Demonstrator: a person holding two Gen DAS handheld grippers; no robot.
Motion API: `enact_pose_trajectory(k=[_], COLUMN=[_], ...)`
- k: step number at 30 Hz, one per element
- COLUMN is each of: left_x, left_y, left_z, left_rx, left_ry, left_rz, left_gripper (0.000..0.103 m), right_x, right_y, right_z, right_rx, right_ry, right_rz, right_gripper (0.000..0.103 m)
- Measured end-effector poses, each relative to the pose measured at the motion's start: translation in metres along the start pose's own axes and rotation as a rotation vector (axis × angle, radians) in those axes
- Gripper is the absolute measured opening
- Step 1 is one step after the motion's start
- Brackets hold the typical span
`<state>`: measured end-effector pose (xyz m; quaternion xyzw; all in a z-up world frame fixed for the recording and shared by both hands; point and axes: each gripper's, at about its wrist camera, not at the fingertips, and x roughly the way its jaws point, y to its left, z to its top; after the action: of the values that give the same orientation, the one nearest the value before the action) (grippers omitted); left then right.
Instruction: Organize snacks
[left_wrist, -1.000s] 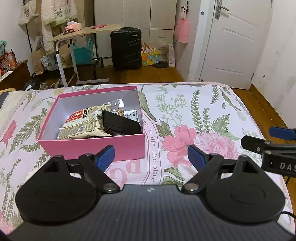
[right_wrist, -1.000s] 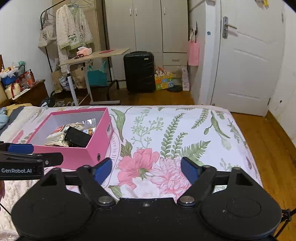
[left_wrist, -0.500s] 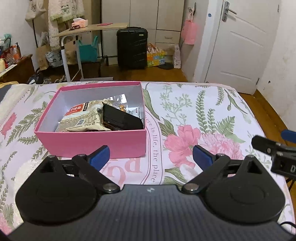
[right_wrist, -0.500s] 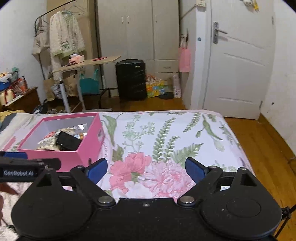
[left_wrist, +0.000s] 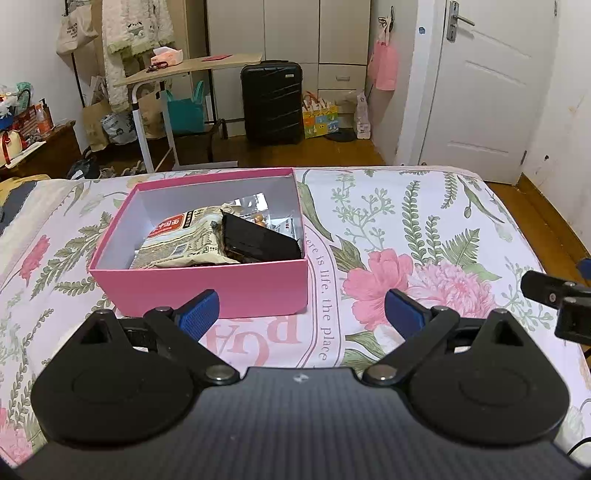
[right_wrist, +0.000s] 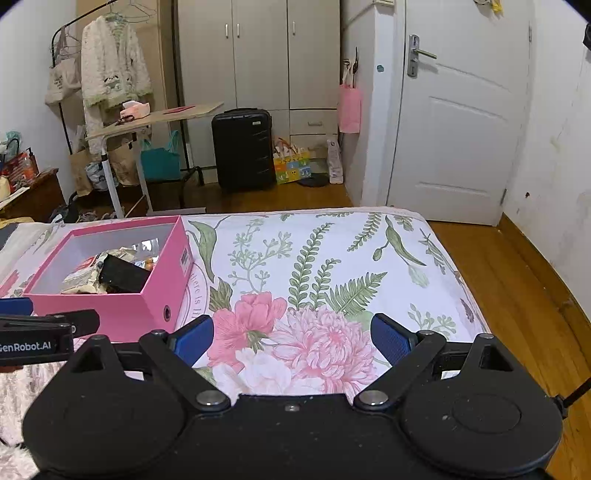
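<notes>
A pink box (left_wrist: 207, 282) sits on the floral bedspread (left_wrist: 406, 229). It holds a beige snack bag (left_wrist: 184, 242), a black packet (left_wrist: 258, 242) and small wrapped snacks (left_wrist: 266, 221) at the back. My left gripper (left_wrist: 301, 312) is open and empty, just in front of the box. My right gripper (right_wrist: 291, 338) is open and empty, over the pink flowers to the right of the box (right_wrist: 140, 306). Part of the right gripper shows at the left wrist view's right edge (left_wrist: 557, 295).
Beyond the bed's foot stand a black suitcase (left_wrist: 271, 101), a tilted side table (left_wrist: 184, 70), a clothes rack (right_wrist: 110, 74), wardrobes (right_wrist: 258, 55) and a white door (right_wrist: 461, 122). Wood floor (right_wrist: 524, 295) lies right of the bed.
Both grippers have drawn back and tilted up a little, so more of the room shows. Both stay open and empty. The box and snacks have not moved.
</notes>
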<state>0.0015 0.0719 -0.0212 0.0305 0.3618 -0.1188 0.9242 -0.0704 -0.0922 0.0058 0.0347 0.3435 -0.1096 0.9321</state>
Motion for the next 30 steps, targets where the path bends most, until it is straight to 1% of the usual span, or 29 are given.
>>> enact_pose_trajectory(k=[8, 14, 17, 21, 24, 30], left_x=[-0.0072, -0.0088, -0.0096, -0.0081, -0.0054, -0.0049], left_y=[0.0034, 0.0055, 0.0042, 0.0047, 0.0035, 0.0034], left_z=[-0.0025, -0.0037, -0.0035, -0.0029, -0.0032, -0.0051], left_rx=[-0.015, -0.037, -0.021, -0.029, -0.026, -0.035], left_ry=[-0.001, -0.006, -0.008, 0.002, 0.013, 0.012], left_rz=[0.003, -0.004, -0.003, -0.008, 0.001, 0.006], left_gripper=[0.097, 0.097, 0.097, 0.097, 0.097, 0.097], right_x=[-0.0015, -0.0023, -0.0015, -0.0013, -0.0006, -0.0004], right_y=[0.0032, 0.0065, 0.0065, 0.0062, 0.0055, 0.0063], right_z=[0.0002, -0.0012, -0.0011, -0.0002, -0.0002, -0.0006], right_rx=[0.002, -0.014, -0.018, -0.018, -0.018, -0.017], right_ry=[0.041, 0.039, 0.040, 0.042, 0.044, 0.046], right_rz=[-0.021, -0.023, -0.028, -0.029, -0.030, -0.032], right_gripper=[0.094, 0.094, 0.094, 0.094, 0.094, 0.094])
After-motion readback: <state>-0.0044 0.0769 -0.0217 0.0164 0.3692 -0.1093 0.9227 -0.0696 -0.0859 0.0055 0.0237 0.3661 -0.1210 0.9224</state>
